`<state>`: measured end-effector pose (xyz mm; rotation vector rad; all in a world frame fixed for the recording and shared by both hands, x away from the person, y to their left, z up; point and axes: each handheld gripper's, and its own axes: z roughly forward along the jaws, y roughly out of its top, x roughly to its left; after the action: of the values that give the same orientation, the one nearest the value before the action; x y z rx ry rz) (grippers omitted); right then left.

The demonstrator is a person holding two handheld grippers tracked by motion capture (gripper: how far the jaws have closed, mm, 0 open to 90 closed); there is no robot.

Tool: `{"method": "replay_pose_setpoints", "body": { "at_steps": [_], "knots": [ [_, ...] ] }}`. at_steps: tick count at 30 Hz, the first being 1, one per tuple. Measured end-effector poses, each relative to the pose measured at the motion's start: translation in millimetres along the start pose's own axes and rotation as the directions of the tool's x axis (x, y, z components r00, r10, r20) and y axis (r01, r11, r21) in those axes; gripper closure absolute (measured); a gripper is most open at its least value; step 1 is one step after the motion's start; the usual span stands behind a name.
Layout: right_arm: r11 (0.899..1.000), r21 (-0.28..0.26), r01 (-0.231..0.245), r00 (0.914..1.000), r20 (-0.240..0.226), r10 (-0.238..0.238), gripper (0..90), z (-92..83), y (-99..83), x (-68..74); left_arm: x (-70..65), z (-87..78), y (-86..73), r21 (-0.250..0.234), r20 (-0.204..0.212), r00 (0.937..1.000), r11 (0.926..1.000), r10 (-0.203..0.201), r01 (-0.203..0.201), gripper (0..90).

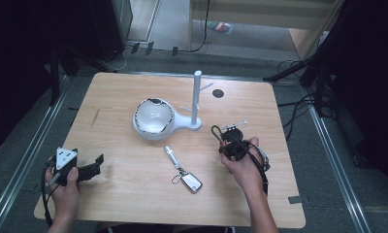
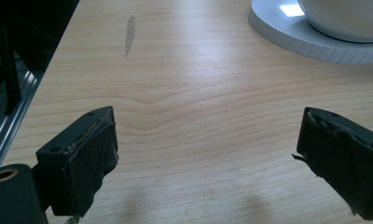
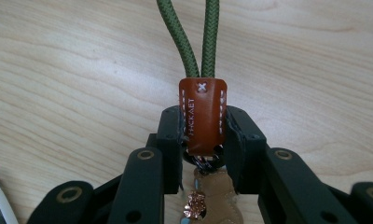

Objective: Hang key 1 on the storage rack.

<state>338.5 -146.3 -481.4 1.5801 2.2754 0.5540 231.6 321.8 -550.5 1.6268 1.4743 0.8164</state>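
My right gripper (image 1: 231, 144) hovers at the right of the table, shut on a keychain. Its brown leather tab (image 3: 202, 114) is pinched between the jaws, and a green cord loop (image 3: 194, 37) sticks out past them; the cord loop (image 1: 215, 131) points toward the white peg stand (image 1: 197, 97). A car key fob (image 1: 191, 181) on a ring with a silver cylinder (image 1: 170, 155) lies on the wood in the middle. My left gripper (image 1: 96, 166) rests low at the front left, open with nothing between the jaws, and the left gripper (image 2: 205, 126) faces bare wood.
The stand's round white base (image 2: 287, 32) carries a white bowl (image 1: 153, 116), left of the pole. A small dark round mark (image 1: 218, 93) sits at the back of the wooden table (image 1: 124, 194). A grey scuff (image 2: 129, 32) marks the wood. Metal rails (image 1: 27, 160) flank the table.
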Motion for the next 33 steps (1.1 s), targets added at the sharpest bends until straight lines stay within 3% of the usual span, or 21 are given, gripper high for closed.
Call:
{"method": "replay_pose_setpoints", "body": {
  "at_steps": [15,25,33],
  "knots": [
    [0.988,-0.154,-0.032,0.9986,0.036,0.038,70.4,-18.6,1.9,-3.2,0.7,-0.7,-0.2,-0.003,-0.004,0.9999,1.0,-0.009,0.009,5.3],
    [0.965,-0.256,-0.052,0.9965,0.05,0.067,70.4,-34.3,4.6,-8.7,2.0,-1.2,-0.3,-0.007,0.002,0.9999,0.9998,-0.017,0.017,3.0],
    [0.941,-0.332,-0.062,0.9956,0.046,0.082,70.4,-48.0,7.8,-13.1,3.4,-2.7,-1.0,-0.026,-0.014,0.9991,0.9989,-0.039,0.039,0.0]
  ]
}}
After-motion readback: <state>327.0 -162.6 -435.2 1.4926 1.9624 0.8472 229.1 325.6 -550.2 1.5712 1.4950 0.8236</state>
